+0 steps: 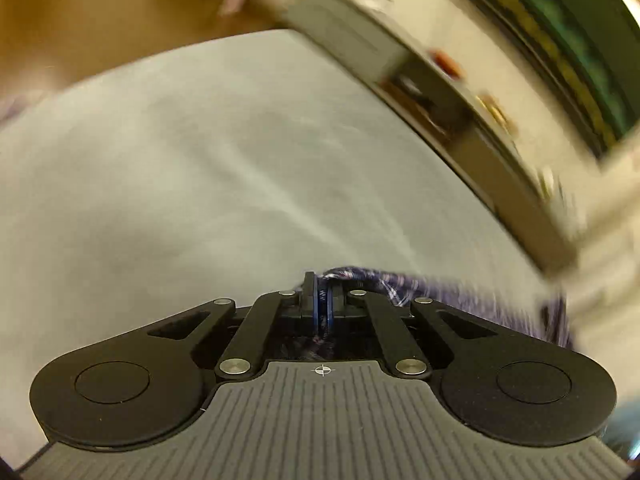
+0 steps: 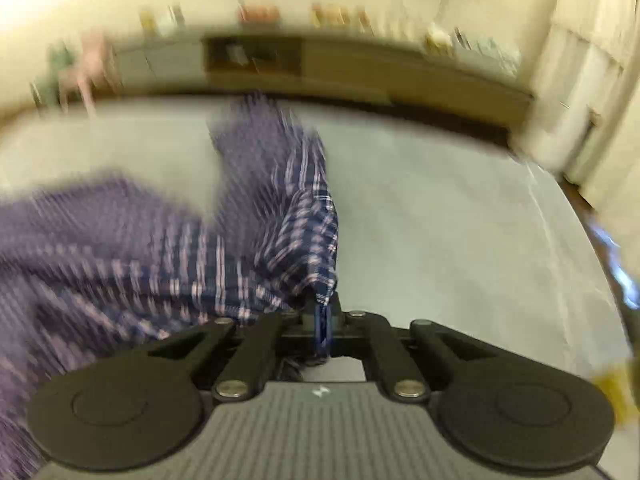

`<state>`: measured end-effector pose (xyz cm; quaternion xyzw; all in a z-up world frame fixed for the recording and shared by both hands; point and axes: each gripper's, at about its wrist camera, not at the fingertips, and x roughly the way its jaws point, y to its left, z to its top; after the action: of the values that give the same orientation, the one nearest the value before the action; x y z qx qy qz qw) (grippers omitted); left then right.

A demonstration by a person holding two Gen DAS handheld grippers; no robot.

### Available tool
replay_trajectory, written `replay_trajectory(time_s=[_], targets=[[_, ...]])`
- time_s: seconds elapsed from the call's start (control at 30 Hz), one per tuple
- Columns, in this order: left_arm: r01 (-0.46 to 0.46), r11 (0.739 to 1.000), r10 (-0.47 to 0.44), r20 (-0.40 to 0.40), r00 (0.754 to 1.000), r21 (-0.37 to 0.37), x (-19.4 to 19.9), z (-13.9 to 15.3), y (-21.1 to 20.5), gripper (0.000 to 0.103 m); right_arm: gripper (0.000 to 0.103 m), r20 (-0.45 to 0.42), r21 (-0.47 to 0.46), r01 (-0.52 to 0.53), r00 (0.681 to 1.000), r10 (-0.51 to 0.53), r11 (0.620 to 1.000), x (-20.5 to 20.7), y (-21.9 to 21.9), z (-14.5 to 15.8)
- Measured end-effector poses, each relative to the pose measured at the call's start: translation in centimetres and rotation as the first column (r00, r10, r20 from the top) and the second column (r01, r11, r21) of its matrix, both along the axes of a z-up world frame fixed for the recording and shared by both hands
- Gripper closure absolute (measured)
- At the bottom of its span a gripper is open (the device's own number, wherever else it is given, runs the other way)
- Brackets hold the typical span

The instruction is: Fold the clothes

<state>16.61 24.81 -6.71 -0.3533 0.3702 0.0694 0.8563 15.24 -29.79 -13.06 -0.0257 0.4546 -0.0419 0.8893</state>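
Fingers of both grippers pinched tight on purple plaid cloth, lifted over a pale grey bed.

Left gripper [image 1: 322, 292]: closed, with a bunched edge of the plaid garment [image 1: 400, 284] nipped between blue-edged pads, fabric trailing off to the right and low across the bed [image 1: 200, 168]; right gripper [image 2: 322, 320]: likewise closed, clamped on a corner of the same garment [image 2: 168, 232], which rises from the fingertips, fans up and leftward (heavily blurred, checks sharp only near the grip) and hangs above the bed [image 2: 440, 220]; beyond the far edge, a long low cabinet [image 2: 360, 68] against a cream wall, small items on top too smeared to identify.
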Motion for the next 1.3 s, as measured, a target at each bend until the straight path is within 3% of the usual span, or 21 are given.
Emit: replay_trajectory(time_s=[0.03, 0.1, 0.17, 0.23, 0.27, 0.37, 0.4, 0.47, 0.5, 0.57, 0.6, 0.67, 0.73, 0.77, 0.8, 0.83, 0.87, 0.97, 1.13, 1.23, 1.3], targets=[[0.005, 1.000, -0.005, 0.007, 1.000, 0.025, -0.4, 0.3, -0.1, 0.103, 0.095, 0.000, -0.003, 0.017, 1.000, -0.017, 1.000, -0.5, -0.2, -0.2], [0.064, 0.991, -0.070, 0.049, 0.996, 0.119, -0.9, 2.1, -1.8, 0.103, 0.075, 0.016, -0.015, 0.052, 0.999, -0.052, 0.999, -1.5, -0.5, -0.2], [0.118, 0.970, -0.138, 0.084, 0.987, 0.214, -1.4, 3.9, -3.6, 0.100, 0.047, 0.164, -0.051, 0.077, 0.984, -0.068, 0.996, -2.2, 1.0, 3.3], [0.166, 0.937, -0.209, 0.112, 0.971, 0.309, -1.8, 5.6, -5.3, 0.069, 0.038, 0.274, -0.056, 0.032, 0.962, -0.015, 0.998, -2.0, 3.4, 7.0], [0.187, 0.916, -0.245, 0.124, 0.962, 0.356, -2.1, 6.5, -6.2, 0.062, 0.033, 0.282, -0.051, -0.023, 0.959, 0.037, 0.998, -1.2, 4.7, 7.9], [0.338, 0.852, -0.426, 0.153, 0.892, 0.400, -1.0, 8.8, -10.8, 0.031, 0.008, 0.181, -0.061, -0.166, 0.968, 0.175, 0.984, 2.7, 8.0, 5.9], [0.410, 0.822, -0.495, 0.139, 0.858, 0.396, -0.2, 9.0, -12.4, 0.026, 0.006, 0.147, -0.061, -0.214, 0.964, 0.220, 0.975, 3.9, 9.0, 5.2], [0.558, 0.730, -0.627, 0.061, 0.777, 0.395, 2.2, 7.6, -16.1, 0.023, 0.006, 0.079, -0.056, -0.306, 0.947, 0.310, 0.950, 6.5, 11.2, 3.8], [0.602, 0.693, -0.661, 0.014, 0.751, 0.396, 3.5, 6.4, -17.6, 0.023, 0.006, 0.045, -0.051, -0.352, 0.934, 0.354, 0.935, 7.8, 12.3, 3.1], [0.645, 0.652, -0.673, -0.087, 0.734, 0.398, 5.8, 3.7, -19.8, 0.027, 0.006, -0.019, -0.033, -0.427, 0.904, 0.427, 0.904, 10.2, 14.0, 1.7], [0.661, 0.638, -0.675, -0.128, 0.727, 0.395, 6.8, 2.4, -20.6, 0.029, 0.006, -0.035, -0.009, -0.419, 0.907, 0.419, 0.908, 10.6, 13.4, 0.9], [0.680, 0.619, -0.675, -0.176, 0.716, 0.393, 7.6, 0.7, -21.4, 0.031, 0.009, -0.069, 0.038, -0.402, 0.912, 0.403, 0.915, 11.5, 12.1, -0.7], [0.694, 0.595, -0.688, -0.188, 0.701, 0.406, 8.3, -0.5, -21.7, 0.030, 0.027, -0.087, 0.110, -0.398, 0.909, 0.408, 0.911, 11.9, 10.9, -1.5], [0.692, 0.585, -0.693, -0.182, 0.697, 0.423, 8.3, -0.7, -21.9, 0.035, 0.054, -0.091, 0.160, -0.405, 0.902, 0.422, 0.900, 11.6, 10.5, -1.5], [0.692, 0.571, -0.698, -0.182, 0.693, 0.441, 8.2, -0.8, -22.2, 0.040, 0.063, -0.091, 0.200, -0.412, 0.895, 0.436, 0.889, 11.3, 10.1, -1.4], [0.690, 0.556, -0.702, -0.184, 0.688, 0.463, 7.9, -0.6, -22.5, 0.074, 0.097, -0.076, 0.212, -0.423, 0.891, 0.447, 0.881, 10.8, 10.1, -1.2], [0.696, 0.542, -0.708, -0.190, 0.680, 0.471, 7.8, -0.5, -22.8, 0.103, 0.101, -0.055, 0.214, -0.433, 0.889, 0.454, 0.875, 10.1, 10.3, -0.5], [0.664, 0.560, -0.698, -0.149, 0.700, 0.495, 7.2, 0.9, -22.5, 0.103, 0.101, 0.028, 0.205, -0.456, 0.887, 0.461, 0.866, 8.2, 10.6, 1.9], [0.514, 0.642, -0.655, 0.059, 0.753, 0.568, 4.2, 8.7, -20.6, 0.103, 0.101, 0.288, 0.148, -0.478, 0.859, 0.424, 0.866, 2.2, 10.0, 12.2], [0.391, 0.686, -0.632, 0.235, 0.739, 0.613, 0.4, 16.2, -19.7, 0.103, 0.101, 0.442, 0.079, -0.476, 0.804, 0.397, 0.876, -2.7, 10.2, 19.2], [0.300, 0.714, -0.614, 0.359, 0.703, 0.633, -3.1, 21.7, -19.0, 0.103, 0.101, 0.546, 0.031, -0.470, 0.747, 0.379, 0.882, -6.3, 10.3, 23.7]])
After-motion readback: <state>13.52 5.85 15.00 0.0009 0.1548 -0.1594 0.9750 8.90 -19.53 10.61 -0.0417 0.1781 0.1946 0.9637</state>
